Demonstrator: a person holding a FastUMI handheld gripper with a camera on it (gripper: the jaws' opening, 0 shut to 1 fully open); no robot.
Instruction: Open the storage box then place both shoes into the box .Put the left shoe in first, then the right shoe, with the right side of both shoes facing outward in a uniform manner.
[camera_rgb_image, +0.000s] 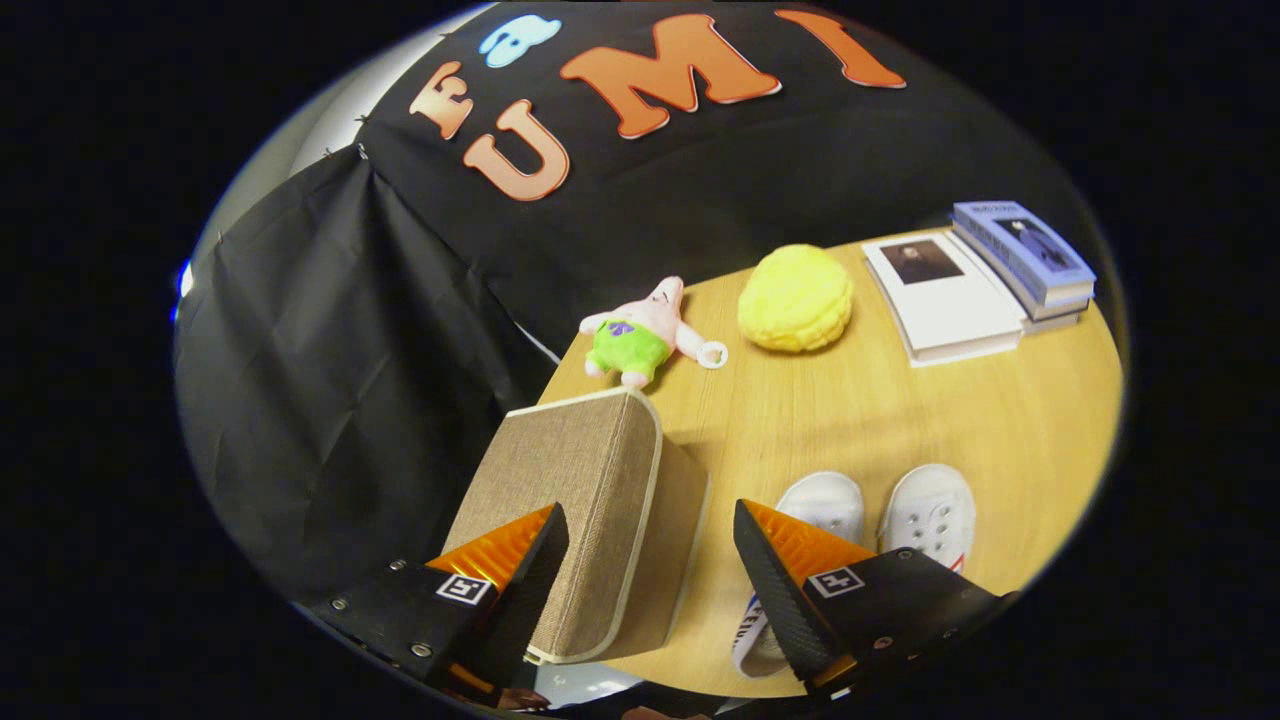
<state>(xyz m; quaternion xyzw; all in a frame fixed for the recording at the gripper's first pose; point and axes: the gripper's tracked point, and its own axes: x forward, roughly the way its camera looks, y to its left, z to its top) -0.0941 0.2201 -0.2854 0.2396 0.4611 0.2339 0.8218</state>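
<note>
A tan fabric storage box (585, 510) with pale piping stands on the wooden table (950, 430), its lid closed. The gripper (650, 545) is open above it. One fingertip (535, 550) hangs over the lid and the other fingertip (765, 550) sits past the box's right side. Two white shoes lie side by side to the right of the box, toes pointing away: the nearer one (825, 505) partly hidden behind the right finger, the other (932, 512) beyond it.
A pink plush toy in green shorts (640, 335) lies beyond the box. A yellow round plush (795, 298) sits to its right. A white book (940, 297) and a stack of books (1025, 255) occupy the far right corner. Black cloth walls surround the table.
</note>
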